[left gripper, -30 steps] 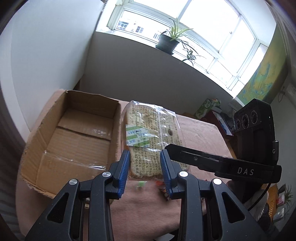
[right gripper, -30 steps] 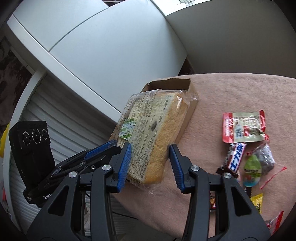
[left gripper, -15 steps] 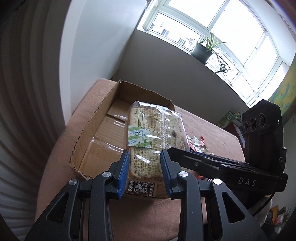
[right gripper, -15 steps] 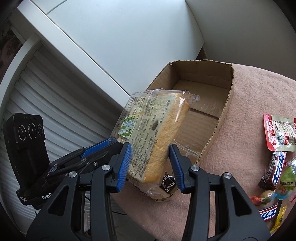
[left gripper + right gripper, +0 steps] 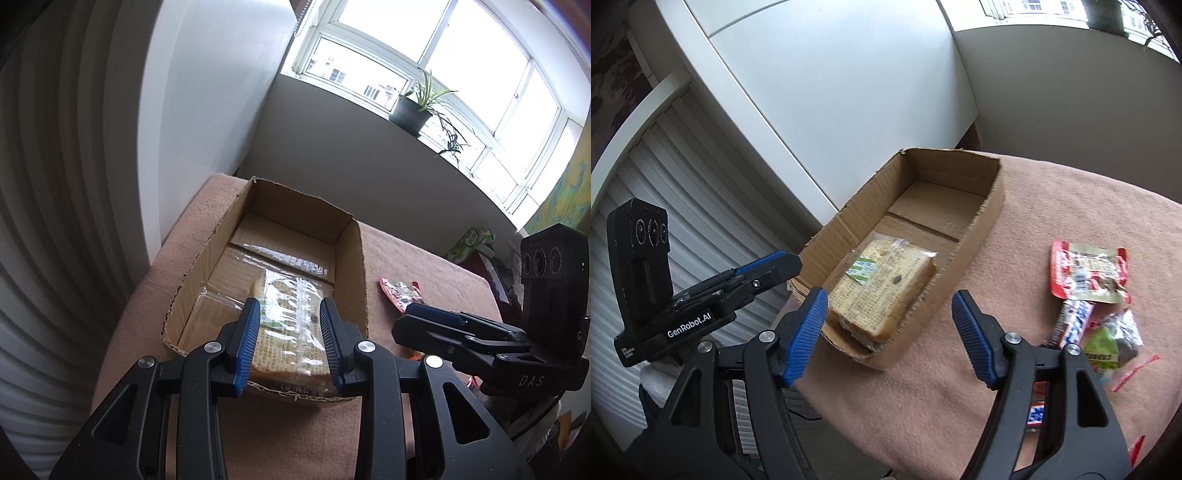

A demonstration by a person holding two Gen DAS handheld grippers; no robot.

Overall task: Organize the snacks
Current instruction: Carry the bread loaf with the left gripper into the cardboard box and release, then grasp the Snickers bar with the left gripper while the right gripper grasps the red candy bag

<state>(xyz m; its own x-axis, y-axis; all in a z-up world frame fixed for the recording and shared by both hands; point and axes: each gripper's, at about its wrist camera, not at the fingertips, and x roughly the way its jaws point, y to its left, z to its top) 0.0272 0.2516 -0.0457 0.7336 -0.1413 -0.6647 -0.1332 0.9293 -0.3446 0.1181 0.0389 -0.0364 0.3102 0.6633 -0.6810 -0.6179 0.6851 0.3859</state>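
clear-wrapped rectangular bread loaf (image 5: pixel 882 291) lies flat inside open brown cardboard box (image 5: pixel 991 206), near end. left gripper (image 5: pixel 290 343) narrow, blue pads flanking loaf; contact unclear. right gripper (image 5: pixel 890 336) jaws opening, nothing between. loose snack packets (image 5: pixel 1087 275) on pink tablecloth (image 5: pixel 1052 206) beside box.

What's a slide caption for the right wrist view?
Right gripper opening, nothing between its pads; wrapped bread in the cardboard box.

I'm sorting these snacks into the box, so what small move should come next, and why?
Probably open the left gripper: the wrapped bread already lies inside the cardboard box, the right gripper is opening clear of it, and loose snacks wait on the cloth.
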